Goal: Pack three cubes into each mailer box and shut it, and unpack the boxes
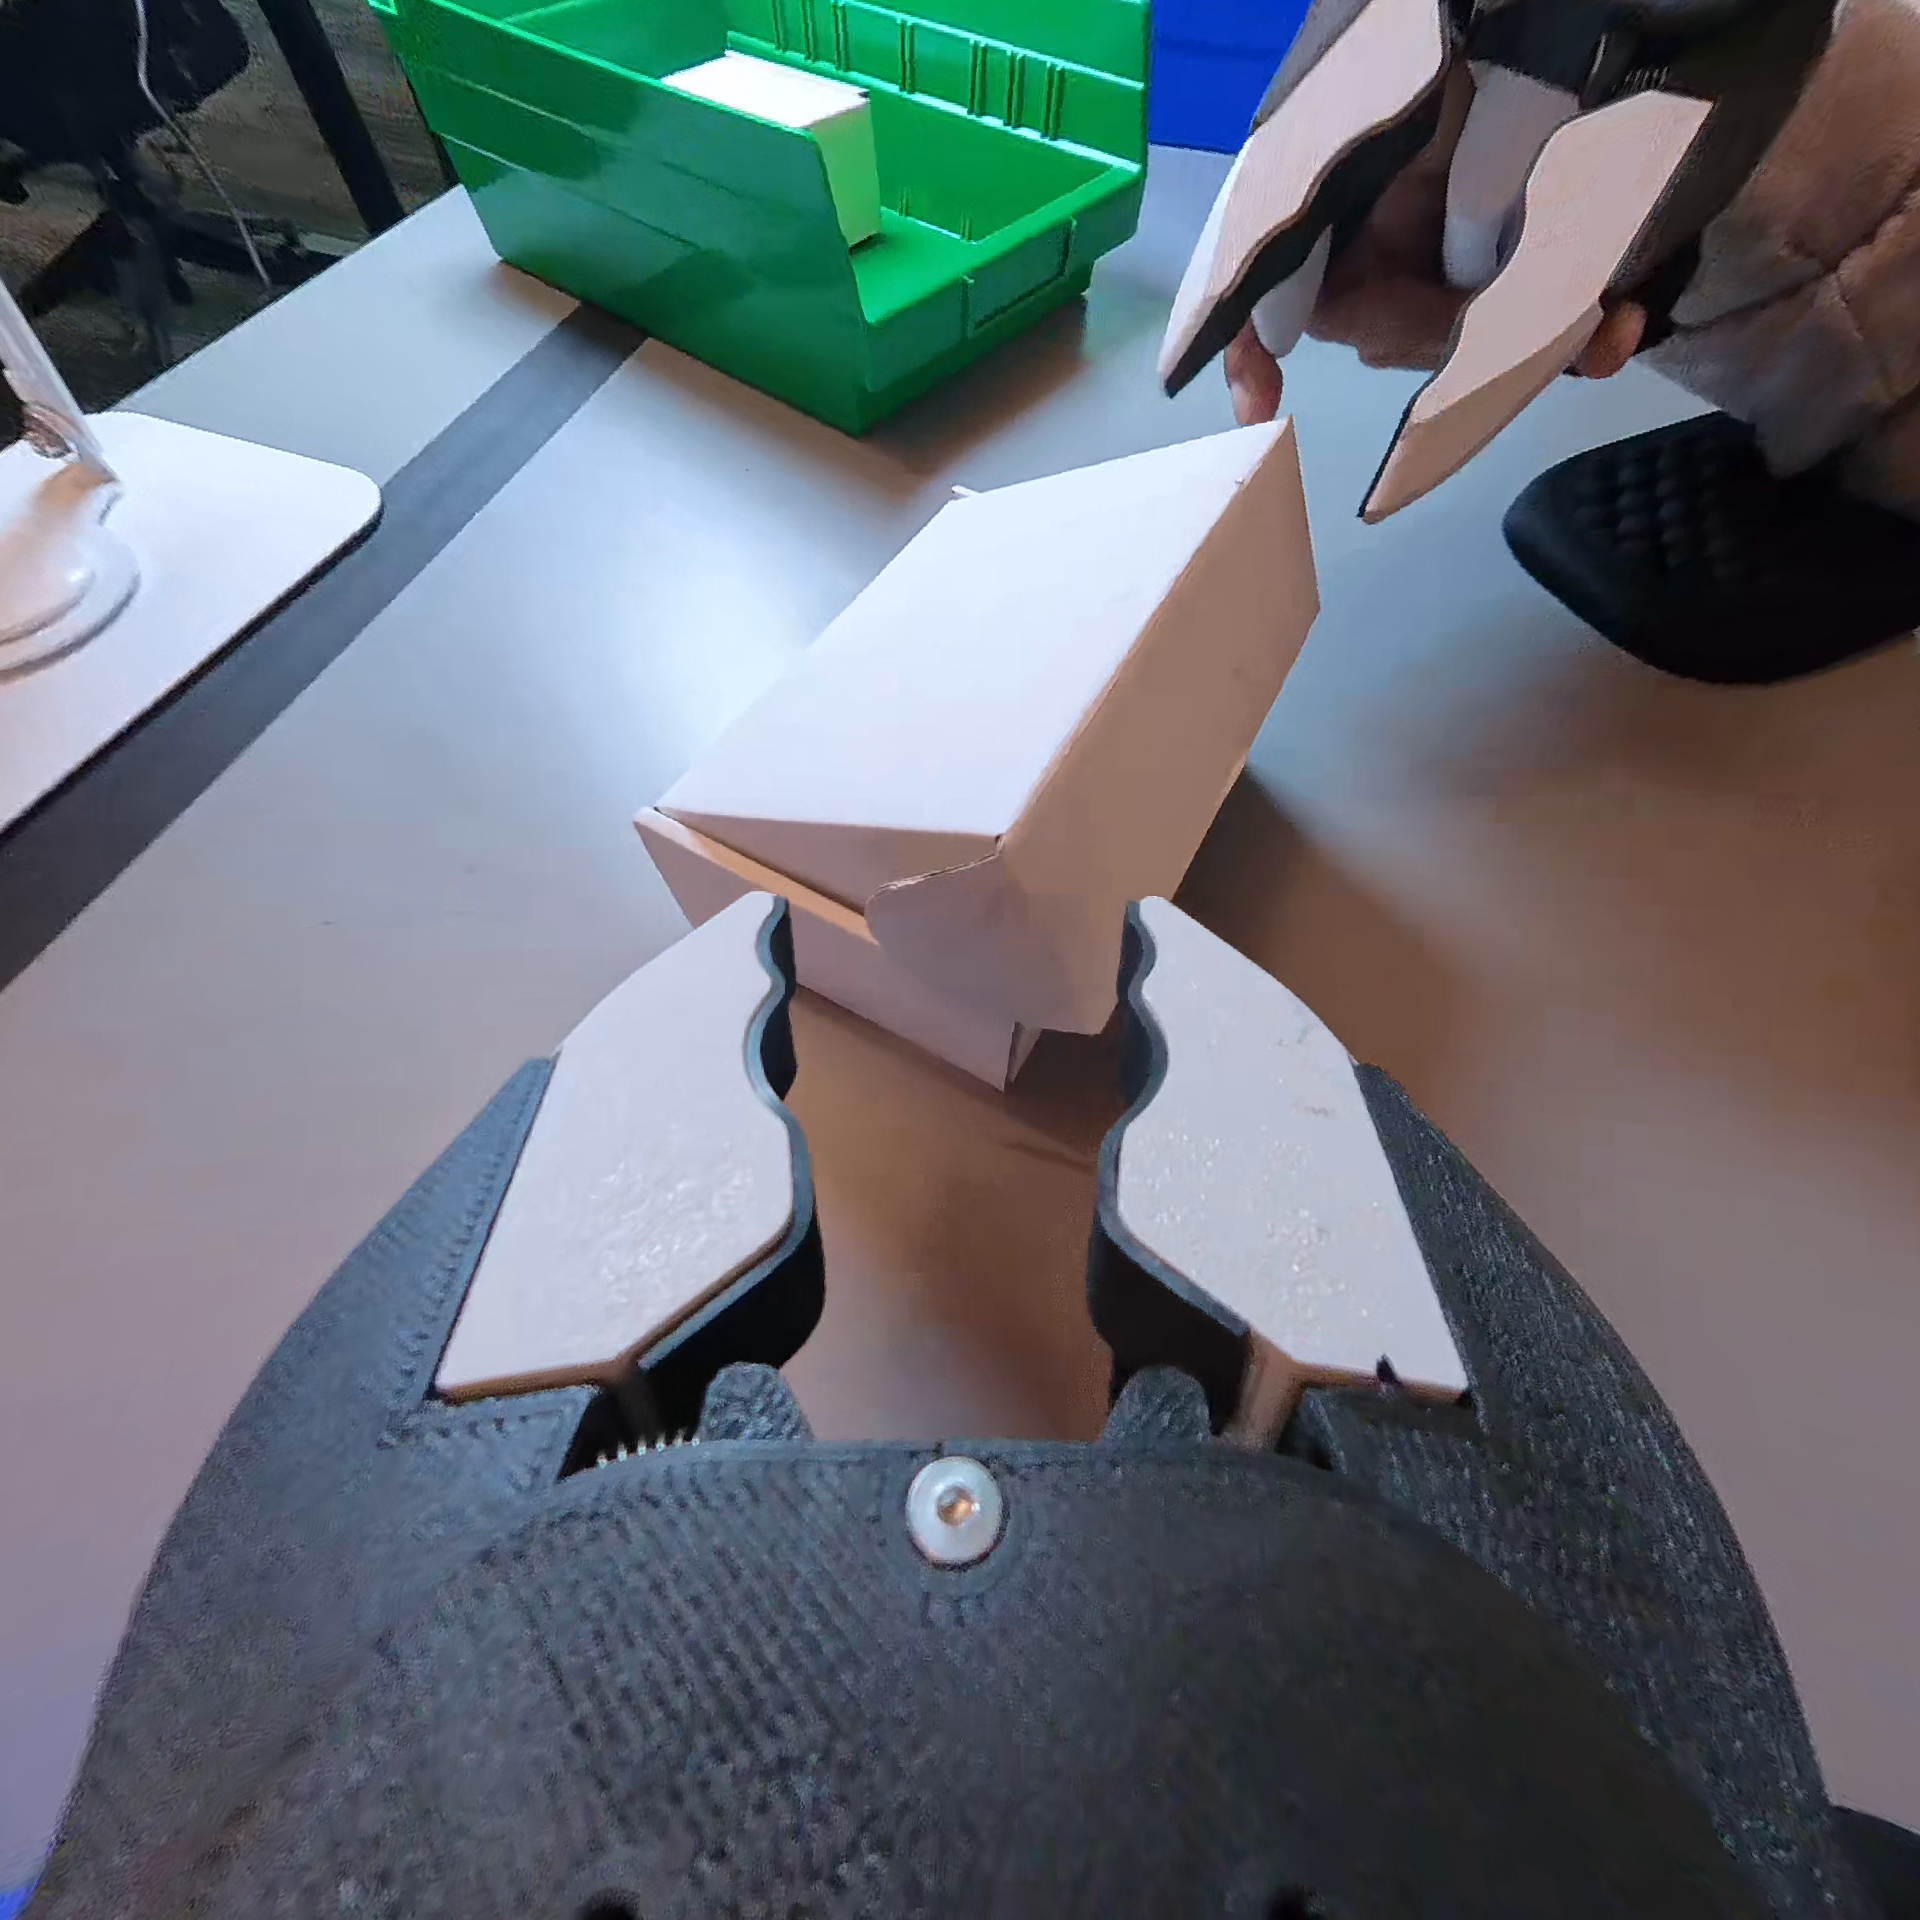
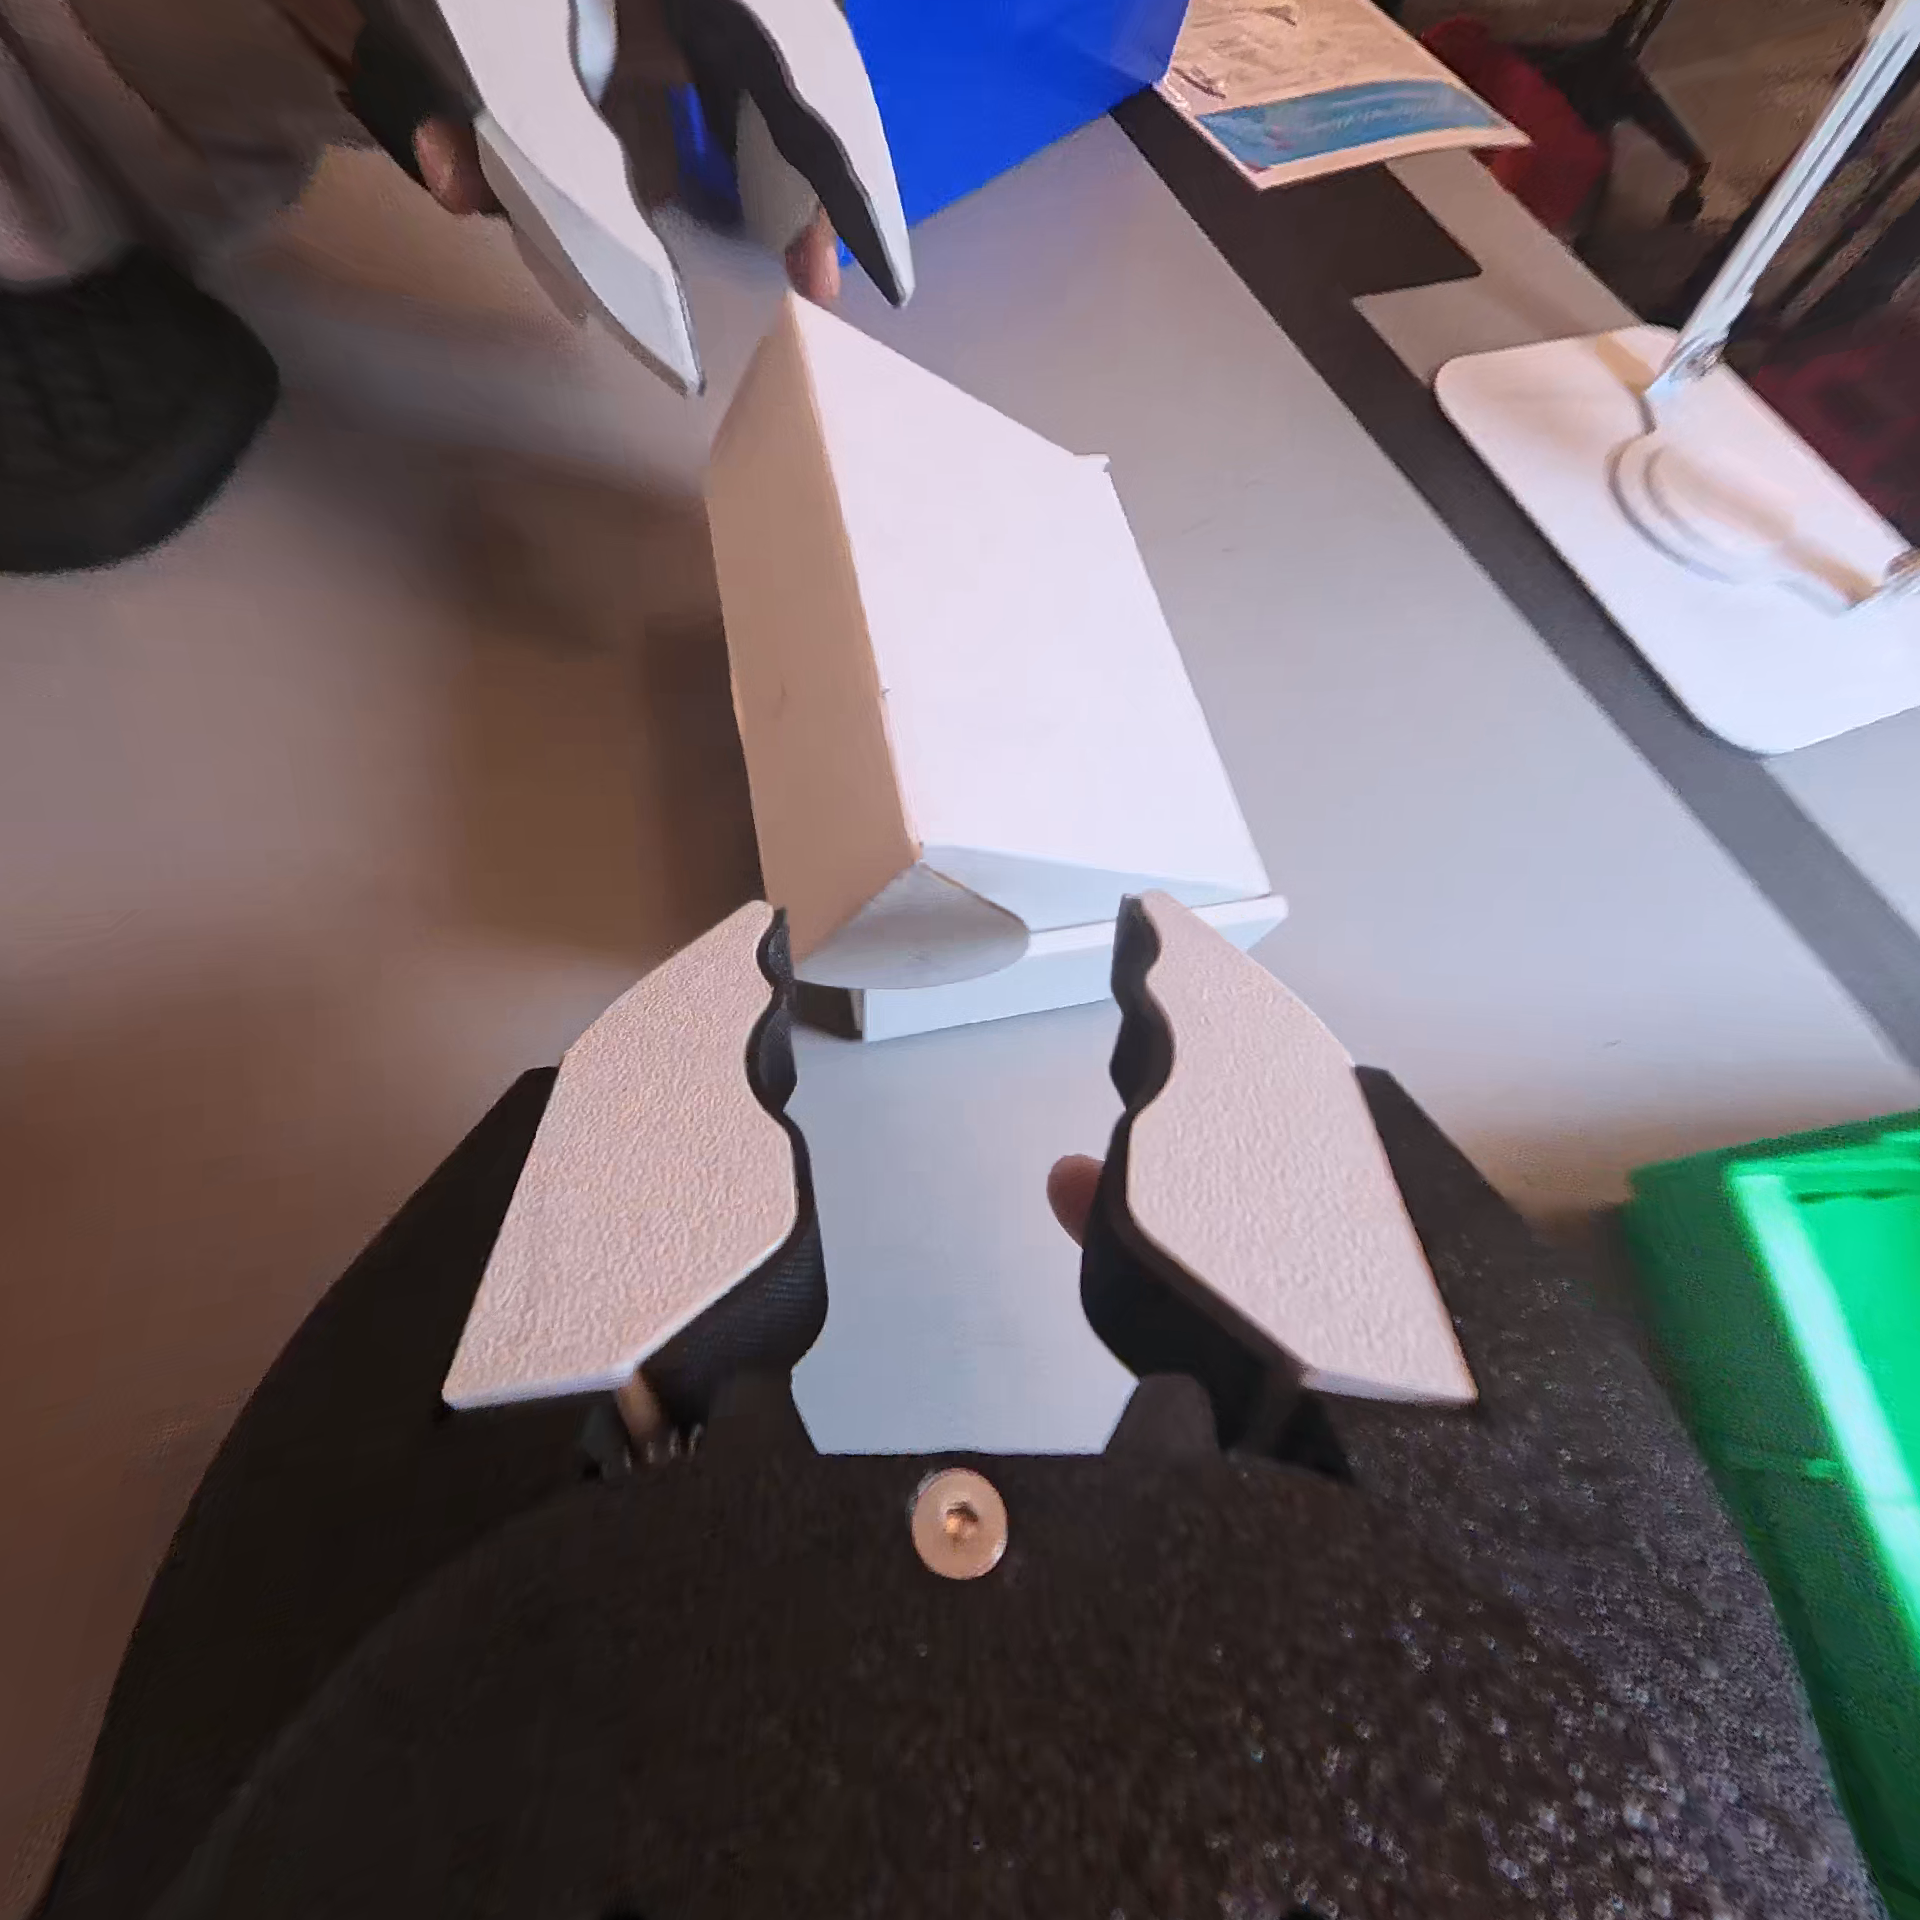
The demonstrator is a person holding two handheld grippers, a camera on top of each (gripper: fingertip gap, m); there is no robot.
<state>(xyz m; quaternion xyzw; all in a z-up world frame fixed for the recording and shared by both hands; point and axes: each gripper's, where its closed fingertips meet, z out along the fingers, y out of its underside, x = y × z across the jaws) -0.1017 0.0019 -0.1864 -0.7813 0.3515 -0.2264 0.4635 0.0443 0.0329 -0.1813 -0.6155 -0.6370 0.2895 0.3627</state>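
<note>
White box [image 1: 987, 707] sitting on tabletop [image 1: 416, 1039], lid being left partly raised. Left tongs [image 1: 951, 914] and right tongs [image 2: 945, 914] being held wide, gripping nothing, at opposite box ends.

Grey table [image 1: 364, 1039] — mailer box [image 1: 987, 707], green bin [image 1: 727, 208].

A white cardboard box [image 1: 997, 717] sits mid-frame on a grey table [image 1: 416, 935] crossed by a dark stripe. The bin [image 1: 769, 197] at upper centre is bright green, the grippers' fingers [image 1: 644, 1153] pale with black, ridged bodies.
</note>
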